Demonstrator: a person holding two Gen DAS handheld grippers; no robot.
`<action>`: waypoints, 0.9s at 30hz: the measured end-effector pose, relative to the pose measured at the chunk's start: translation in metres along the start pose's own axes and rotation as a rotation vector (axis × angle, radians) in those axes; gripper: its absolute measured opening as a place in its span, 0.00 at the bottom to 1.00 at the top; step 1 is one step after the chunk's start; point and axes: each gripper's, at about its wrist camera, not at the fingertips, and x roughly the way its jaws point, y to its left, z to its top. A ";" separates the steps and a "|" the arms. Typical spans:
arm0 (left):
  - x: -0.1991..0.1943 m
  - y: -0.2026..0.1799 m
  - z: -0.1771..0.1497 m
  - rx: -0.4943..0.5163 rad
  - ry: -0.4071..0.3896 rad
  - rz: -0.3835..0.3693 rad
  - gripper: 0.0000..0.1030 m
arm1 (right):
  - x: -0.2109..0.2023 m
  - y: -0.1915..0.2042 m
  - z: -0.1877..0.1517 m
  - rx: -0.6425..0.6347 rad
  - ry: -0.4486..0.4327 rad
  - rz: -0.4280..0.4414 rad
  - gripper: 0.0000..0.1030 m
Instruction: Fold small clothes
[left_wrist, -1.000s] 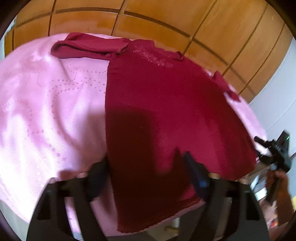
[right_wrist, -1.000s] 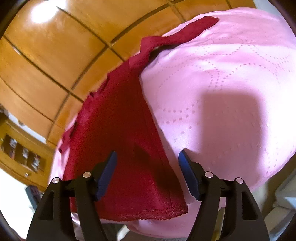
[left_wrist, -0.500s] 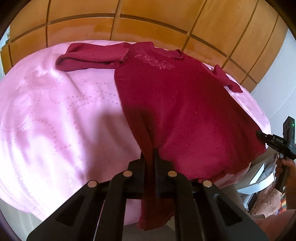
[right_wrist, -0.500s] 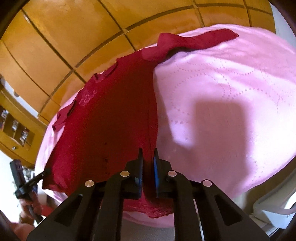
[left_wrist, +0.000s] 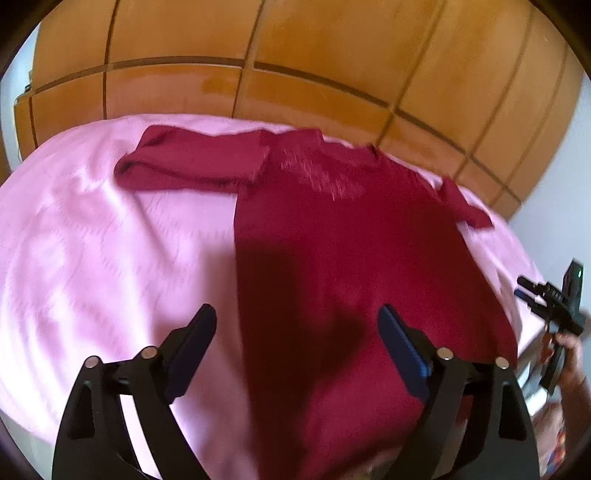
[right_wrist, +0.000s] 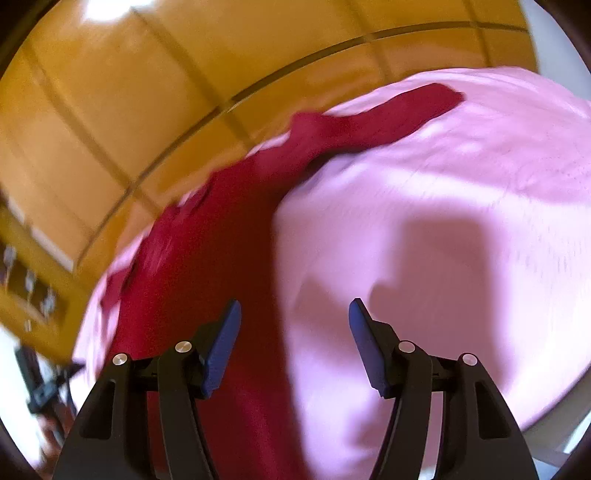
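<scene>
A dark red long-sleeved dress (left_wrist: 351, 251) lies flat on the pink bedspread (left_wrist: 92, 266), neck toward the wooden headboard, one sleeve stretched out to the left. My left gripper (left_wrist: 297, 328) is open and empty, its fingers either side of the dress's left edge near the hem. In the right wrist view the dress (right_wrist: 207, 266) lies to the left, and my right gripper (right_wrist: 293, 332) is open and empty over the dress's right edge and the bedspread (right_wrist: 443, 221).
A wooden panelled headboard (left_wrist: 295, 55) runs behind the bed. The right gripper and the hand holding it (left_wrist: 554, 306) show at the bed's right edge in the left wrist view. A wooden cabinet (right_wrist: 26, 280) stands at the left.
Half a second ago both grippers were shut on the dress's hem edges. Both have now opened and let the cloth go; the dress lies flat.
</scene>
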 end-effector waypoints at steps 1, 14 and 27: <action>0.009 0.000 0.008 -0.015 -0.009 0.005 0.93 | 0.007 -0.009 0.011 0.041 -0.006 -0.004 0.58; 0.139 0.003 0.060 -0.046 0.050 0.193 0.97 | 0.108 -0.109 0.146 0.377 -0.139 -0.058 0.58; 0.151 -0.001 0.054 -0.022 0.065 0.216 0.98 | 0.144 -0.172 0.197 0.644 -0.294 -0.045 0.12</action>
